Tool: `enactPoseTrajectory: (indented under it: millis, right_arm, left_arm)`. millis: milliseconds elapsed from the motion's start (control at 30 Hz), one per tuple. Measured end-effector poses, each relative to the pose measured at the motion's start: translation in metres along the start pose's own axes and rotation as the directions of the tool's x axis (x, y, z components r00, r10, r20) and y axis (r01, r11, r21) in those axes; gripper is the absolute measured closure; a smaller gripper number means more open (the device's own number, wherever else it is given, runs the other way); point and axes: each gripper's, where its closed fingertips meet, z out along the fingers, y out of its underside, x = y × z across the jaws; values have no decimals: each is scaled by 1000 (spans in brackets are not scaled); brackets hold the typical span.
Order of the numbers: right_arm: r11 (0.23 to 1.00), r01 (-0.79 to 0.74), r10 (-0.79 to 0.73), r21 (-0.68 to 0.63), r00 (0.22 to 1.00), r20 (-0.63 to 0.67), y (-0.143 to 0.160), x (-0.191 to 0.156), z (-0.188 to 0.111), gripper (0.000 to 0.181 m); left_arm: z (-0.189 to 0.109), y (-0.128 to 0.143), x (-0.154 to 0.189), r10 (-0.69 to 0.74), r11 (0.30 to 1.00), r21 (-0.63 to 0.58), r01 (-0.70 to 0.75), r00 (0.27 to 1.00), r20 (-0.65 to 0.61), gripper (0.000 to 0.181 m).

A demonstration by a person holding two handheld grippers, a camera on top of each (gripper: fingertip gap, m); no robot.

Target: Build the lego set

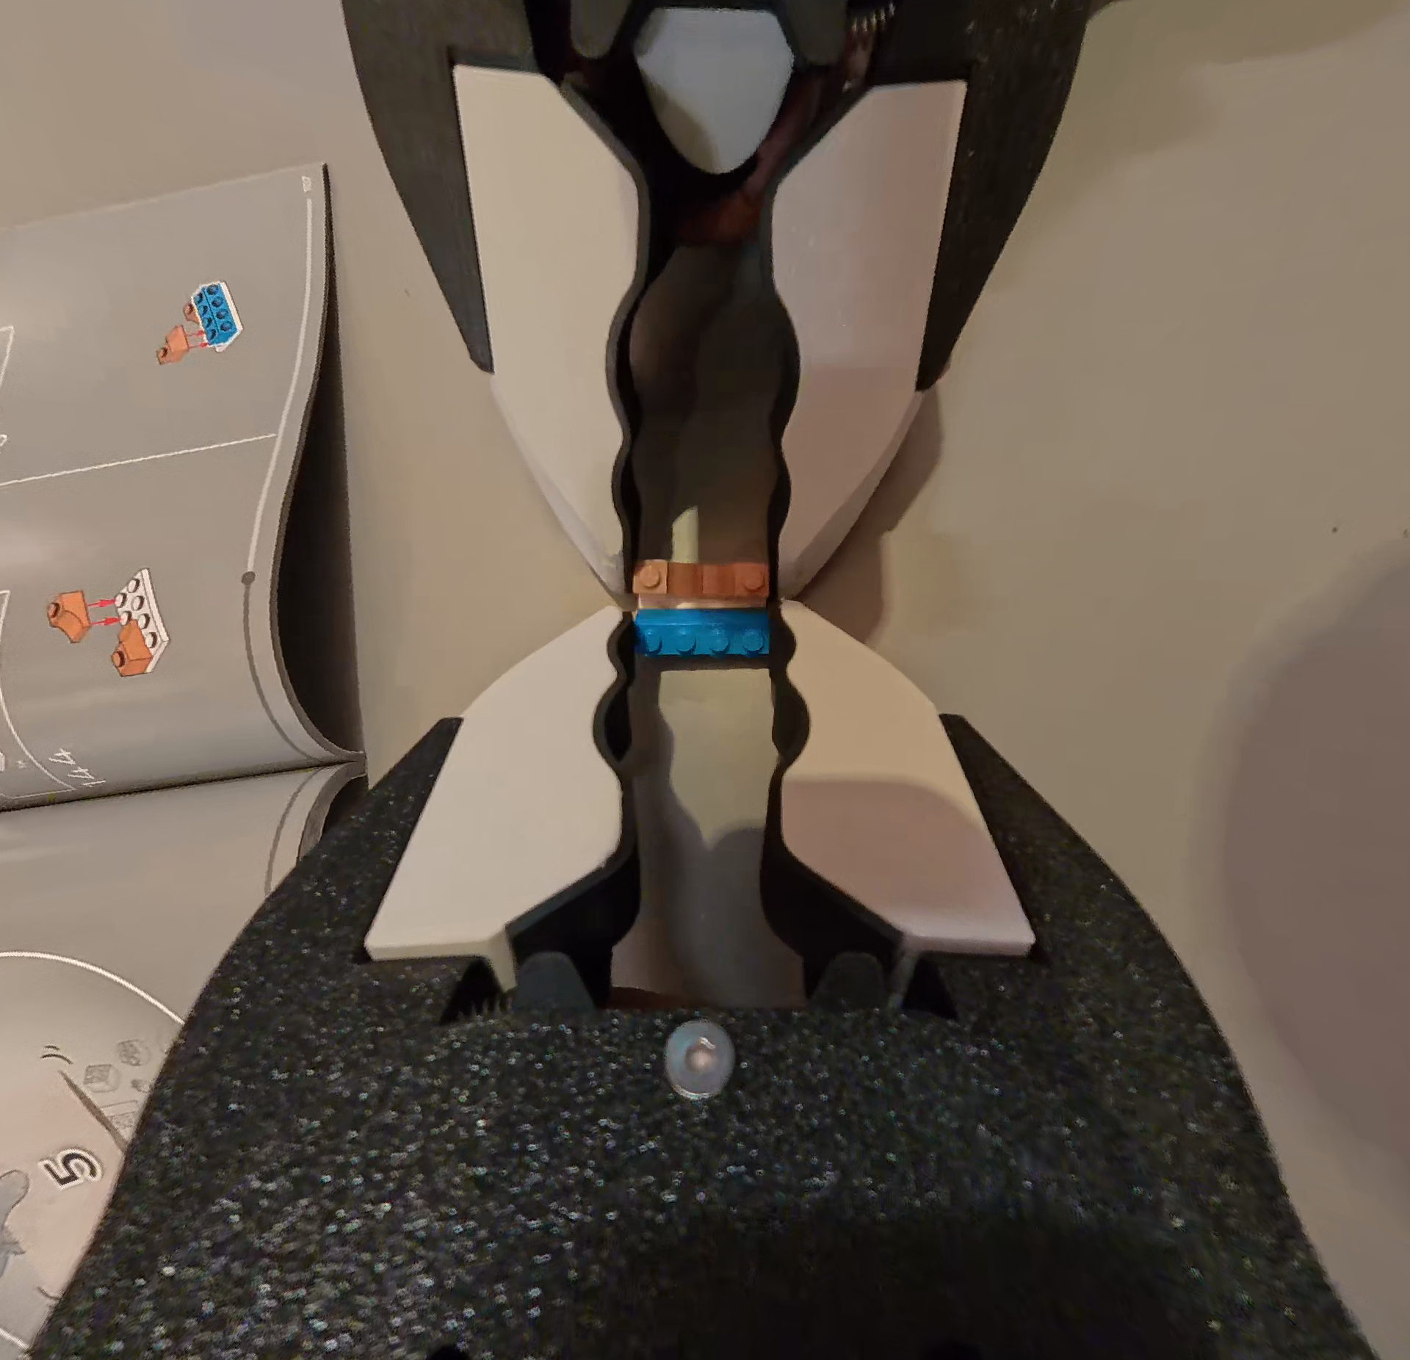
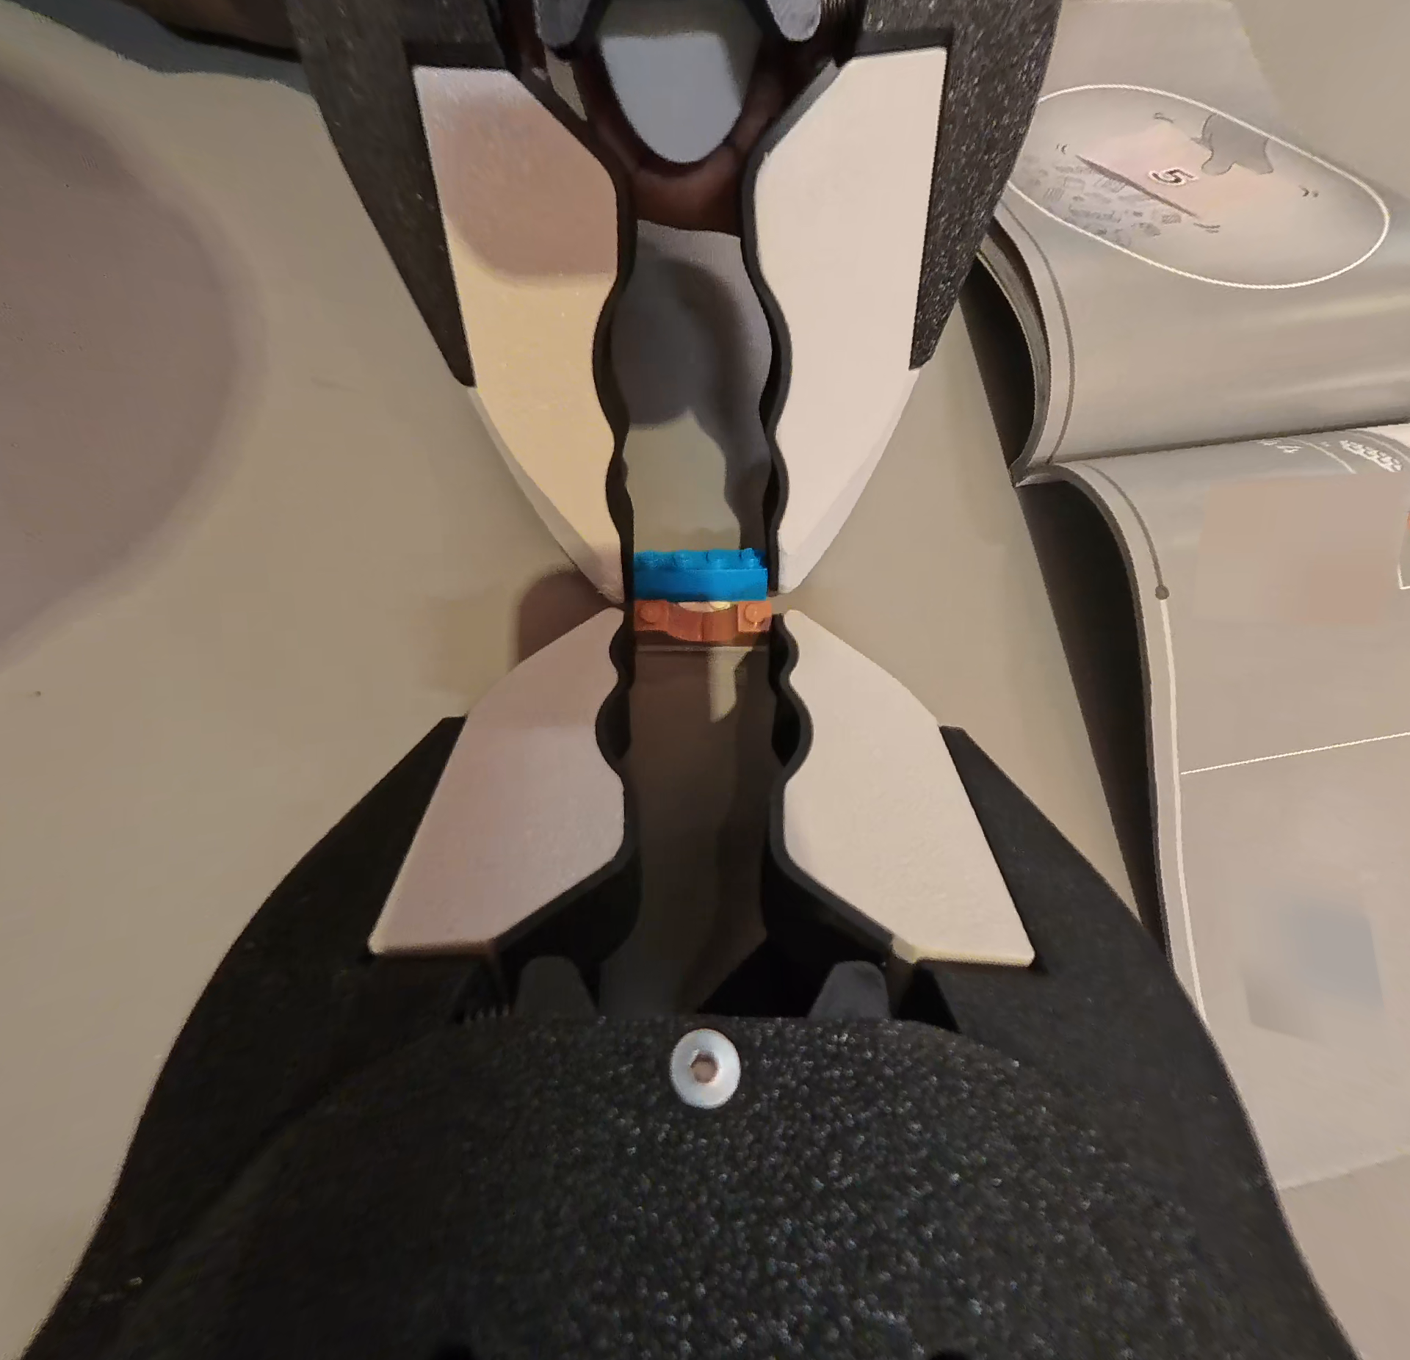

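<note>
Left wrist view: my left gripper (image 1: pixel 702 640) pinches the blue plate (image 1: pixel 702 639), my right gripper (image 1: pixel 700 579), at 12 o'clock, pinches the brown piece (image 1: pixel 700 579), tips touching.

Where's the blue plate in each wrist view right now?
Left wrist view: blue plate at centre, between this claw's near tips, just below the brown piece.
Right wrist view: blue plate at centre, between the far claw's tips, just above the brown piece.
Shared landmark: open booklet.
</note>
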Motion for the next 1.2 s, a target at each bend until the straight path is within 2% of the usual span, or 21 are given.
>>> enactPoseTrajectory:
  millis: [767, 1200]
  right_arm:
    - [972, -28, 30, 235, 1000, -6, -20, 4, -25, 148]
    - [936, -32, 40, 351, 999, -16, -30, 6, -38, 148]
  left_arm:
    - [-24, -36, -2, -59, 964, 255, 71, 997, -55, 147]
    - [-31, -48, -4, -90, 931, 348, 112, 993, -80, 145]
